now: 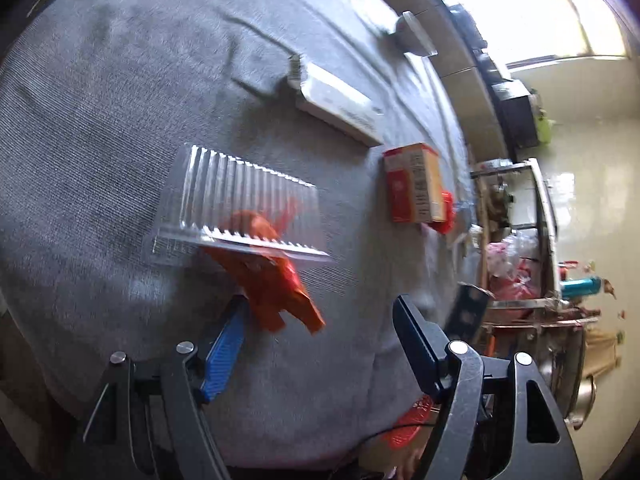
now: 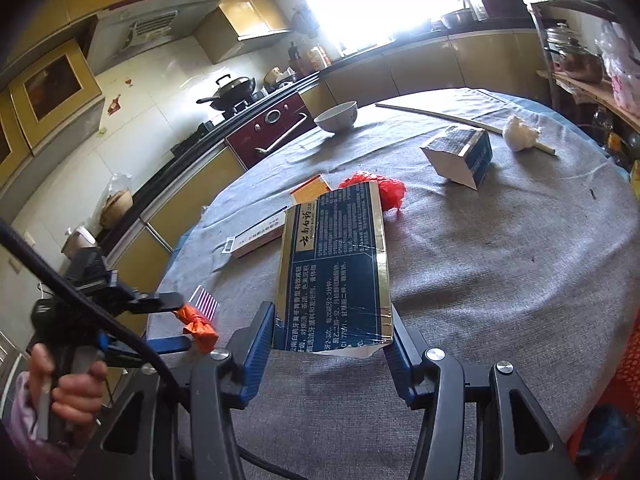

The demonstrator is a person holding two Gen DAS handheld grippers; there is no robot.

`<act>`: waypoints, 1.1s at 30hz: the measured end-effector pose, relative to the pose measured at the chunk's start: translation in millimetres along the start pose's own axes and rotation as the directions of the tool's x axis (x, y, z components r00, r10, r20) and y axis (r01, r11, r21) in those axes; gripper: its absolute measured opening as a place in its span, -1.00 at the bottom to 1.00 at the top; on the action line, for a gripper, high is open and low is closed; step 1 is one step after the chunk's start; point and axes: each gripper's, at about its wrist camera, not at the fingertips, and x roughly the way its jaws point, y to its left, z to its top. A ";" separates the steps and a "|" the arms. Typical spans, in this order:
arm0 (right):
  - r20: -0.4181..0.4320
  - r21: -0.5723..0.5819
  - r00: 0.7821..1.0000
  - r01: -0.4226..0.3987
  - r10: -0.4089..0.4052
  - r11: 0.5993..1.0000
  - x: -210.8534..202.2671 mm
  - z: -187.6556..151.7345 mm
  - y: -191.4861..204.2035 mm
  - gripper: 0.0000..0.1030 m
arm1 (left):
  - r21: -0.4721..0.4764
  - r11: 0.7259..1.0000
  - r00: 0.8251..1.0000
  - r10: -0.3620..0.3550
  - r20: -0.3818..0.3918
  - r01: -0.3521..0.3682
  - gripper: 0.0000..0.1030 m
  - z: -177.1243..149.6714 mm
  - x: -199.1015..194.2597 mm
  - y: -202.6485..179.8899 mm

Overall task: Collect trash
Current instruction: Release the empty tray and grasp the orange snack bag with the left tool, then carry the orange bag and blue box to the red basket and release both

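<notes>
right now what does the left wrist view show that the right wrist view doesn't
Only the left wrist view shows the clear ribbed plastic clamshell container as a whole, and the open left hand-held gripper up close.

Only the right wrist view shows the right hand-held gripper shut on the dark blue and gold toothpaste box, plus the white ceramic bowl, crumpled white tissue and torn blue and white carton.

Both show the grey cloth-covered table, the crumpled orange wrapper and the long white flat box.
</notes>
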 end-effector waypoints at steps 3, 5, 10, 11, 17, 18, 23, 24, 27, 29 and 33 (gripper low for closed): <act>0.000 0.013 1.000 -0.009 0.009 1.000 0.3 1.0 -4.4 0.07 | -0.008 1.000 1.000 0.015 -0.015 -0.015 0.30 4.1 8.5 1.8; 0.001 0.016 1.000 -0.015 0.015 1.000 0.8 1.0 -5.4 0.07 | 0.012 0.998 0.998 0.054 -0.027 -0.054 -0.16 5.7 12.8 0.9; 0.008 0.021 1.000 -0.023 0.023 1.000 -0.2 2.3 -8.8 0.07 | 0.077 0.993 0.995 0.090 -0.041 -0.087 -0.40 1.8 18.2 -5.2; 0.011 0.022 1.000 -0.022 0.022 1.000 -1.1 2.5 -9.5 0.07 | 0.095 0.991 0.995 0.098 -0.035 -0.094 -0.41 -0.3 18.2 -8.5; 0.038 0.034 0.999 -0.024 0.022 0.999 -13.3 1.9 -14.2 0.07 | 0.176 0.983 0.995 0.062 -0.073 -0.048 -0.42 -25.4 16.8 -28.9; 0.043 0.037 0.999 -0.024 0.022 0.999 -15.2 1.7 -14.5 0.07 | 0.187 0.982 0.995 0.054 -0.082 -0.038 -0.42 -29.8 16.8 -32.4; 0.064 0.028 0.998 -0.026 0.024 0.999 -27.7 -0.5 -13.7 0.07 | 0.282 0.959 0.996 0.040 -0.075 -0.017 -0.42 -50.6 11.3 -59.5; 0.069 0.025 0.997 -0.025 0.023 0.999 -30.7 -0.6 -13.6 0.07 | 0.310 0.951 0.997 0.046 -0.055 -0.026 -0.42 -54.7 7.8 -66.3; 0.091 0.017 0.996 -0.017 0.015 1.000 -43.4 -2.3 -13.2 0.07 | 0.383 0.922 0.998 0.063 0.005 -0.060 -0.42 -63.4 -1.7 -85.0; 0.107 0.017 0.994 -0.011 0.009 1.000 -53.6 -3.9 -14.6 0.07 | 0.428 0.900 0.997 0.072 0.041 -0.082 -0.42 -67.5 -4.4 -99.3; 0.146 0.009 0.989 0.014 -0.015 1.000 -76.7 -7.9 -14.9 0.07 | 0.533 0.837 0.990 0.068 0.123 -0.124 -0.42 -87.5 -8.9 -131.2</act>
